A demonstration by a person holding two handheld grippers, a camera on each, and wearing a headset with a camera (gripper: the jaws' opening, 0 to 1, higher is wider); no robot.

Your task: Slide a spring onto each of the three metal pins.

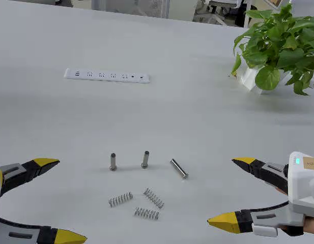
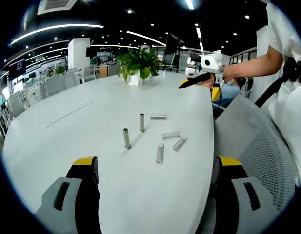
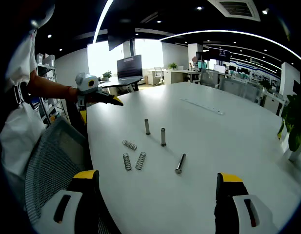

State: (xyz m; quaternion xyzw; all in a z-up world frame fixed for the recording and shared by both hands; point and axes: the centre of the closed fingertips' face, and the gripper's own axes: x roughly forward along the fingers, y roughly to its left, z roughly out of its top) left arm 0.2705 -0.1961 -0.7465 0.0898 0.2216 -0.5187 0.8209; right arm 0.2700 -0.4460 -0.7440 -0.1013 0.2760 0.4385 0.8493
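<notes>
Closest in, the left gripper (image 1: 71, 199) and the right gripper (image 1: 221, 190) are both wide open and hold nothing, one on each side. Just past them three springs (image 1: 146, 213) lie loose on the table (image 1: 197, 117), and a bit farther two pins (image 1: 113, 161) stand up while the third pin (image 1: 178, 168) lies flat beside them. I think it is best to pinch one spring softly near its end so it does not squash or pop away, then line it up straight over a standing pin.
</notes>
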